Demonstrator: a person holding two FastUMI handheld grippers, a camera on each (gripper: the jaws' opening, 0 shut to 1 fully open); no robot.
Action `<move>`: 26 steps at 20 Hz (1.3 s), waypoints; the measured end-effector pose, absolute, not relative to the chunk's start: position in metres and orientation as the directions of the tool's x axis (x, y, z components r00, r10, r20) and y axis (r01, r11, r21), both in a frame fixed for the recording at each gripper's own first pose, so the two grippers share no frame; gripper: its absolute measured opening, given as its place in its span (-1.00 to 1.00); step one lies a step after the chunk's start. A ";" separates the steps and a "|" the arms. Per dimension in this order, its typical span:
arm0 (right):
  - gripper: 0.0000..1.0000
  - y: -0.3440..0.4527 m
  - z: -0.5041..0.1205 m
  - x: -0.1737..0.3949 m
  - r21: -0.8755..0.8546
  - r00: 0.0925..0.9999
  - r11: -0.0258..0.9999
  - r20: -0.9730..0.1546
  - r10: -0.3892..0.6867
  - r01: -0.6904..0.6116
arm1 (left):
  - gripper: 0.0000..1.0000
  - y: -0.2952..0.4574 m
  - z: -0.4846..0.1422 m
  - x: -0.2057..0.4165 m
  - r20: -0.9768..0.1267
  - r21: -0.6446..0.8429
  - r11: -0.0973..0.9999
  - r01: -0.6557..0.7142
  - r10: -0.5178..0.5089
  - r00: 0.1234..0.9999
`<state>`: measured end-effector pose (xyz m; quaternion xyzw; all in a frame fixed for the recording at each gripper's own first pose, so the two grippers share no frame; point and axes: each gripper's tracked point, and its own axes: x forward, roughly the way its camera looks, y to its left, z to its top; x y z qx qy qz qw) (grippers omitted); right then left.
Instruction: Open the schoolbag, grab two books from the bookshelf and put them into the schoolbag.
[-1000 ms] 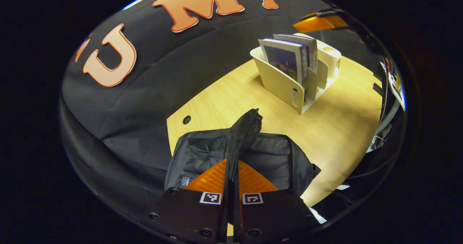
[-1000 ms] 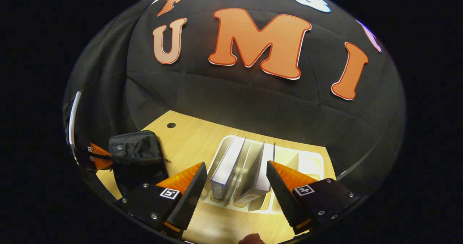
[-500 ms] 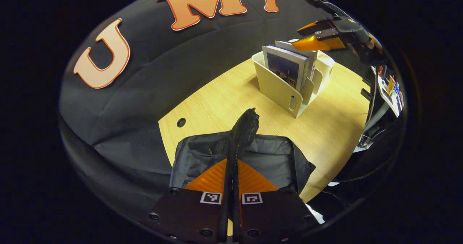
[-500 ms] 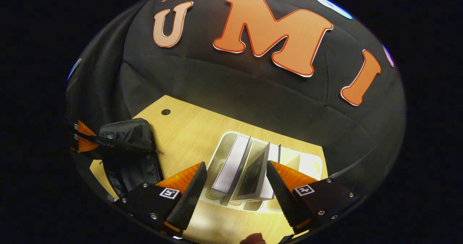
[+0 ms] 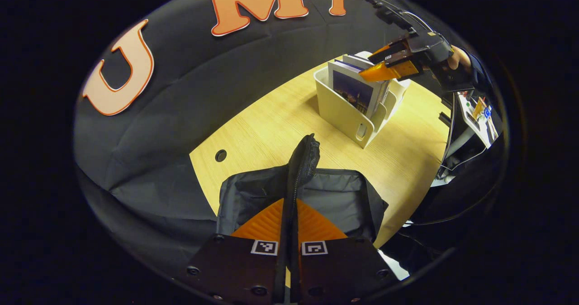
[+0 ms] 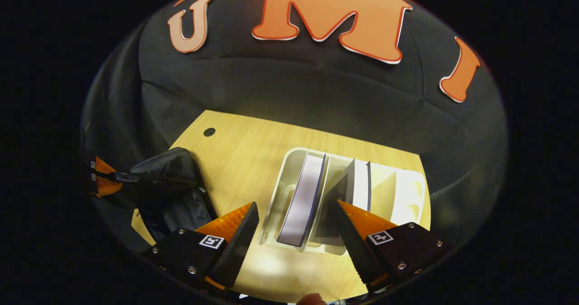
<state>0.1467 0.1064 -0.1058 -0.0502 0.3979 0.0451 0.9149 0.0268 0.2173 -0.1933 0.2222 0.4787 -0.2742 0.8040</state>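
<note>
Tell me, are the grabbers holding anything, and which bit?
The left gripper is shut on the schoolbag, pinching its zippered flap edge. The right gripper is open above the books, holding nothing.

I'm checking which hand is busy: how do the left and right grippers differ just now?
The left gripper is shut on the schoolbag flap; the right gripper is open. The left is low over the bag; the right hangs above the books in the rack. Both have orange fingers.
</note>
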 end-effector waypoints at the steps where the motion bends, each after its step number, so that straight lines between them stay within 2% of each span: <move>1: 0.98 0.106 -0.110 0.149 -0.045 0.662 0.993 -0.748 0.041 -0.113 | -0.90 0.218 -0.193 0.029 -0.893 0.090 0.749 0.657 -0.231 0.385; 11: 0.99 0.105 -0.130 0.173 0.017 0.513 0.998 -0.857 0.049 -0.066 | -0.90 0.222 -0.193 0.036 -0.911 0.042 0.693 0.719 -0.269 0.312; 17: 0.99 0.097 -0.147 0.182 -0.043 0.442 0.997 -0.897 -0.013 -0.059 | -0.90 0.221 -0.195 0.038 -0.918 0.021 0.670 0.742 -0.281 0.279; 20: 0.96 0.101 -0.156 0.188 -0.025 0.404 0.998 -0.915 -0.001 -0.054 | -0.90 0.220 -0.197 0.039 -0.919 0.016 0.662 0.749 -0.285 0.272; 24: 0.72 0.098 -0.165 0.188 -0.022 0.347 1.000 -0.938 -0.013 -0.022 | -0.90 0.222 -0.200 0.041 -0.923 0.015 0.651 0.759 -0.283 0.260; 26: 0.51 0.099 -0.170 0.189 -0.026 0.328 0.999 -0.945 -0.018 -0.019 | -0.90 0.221 -0.201 0.041 -0.923 0.004 0.648 0.762 -0.290 0.252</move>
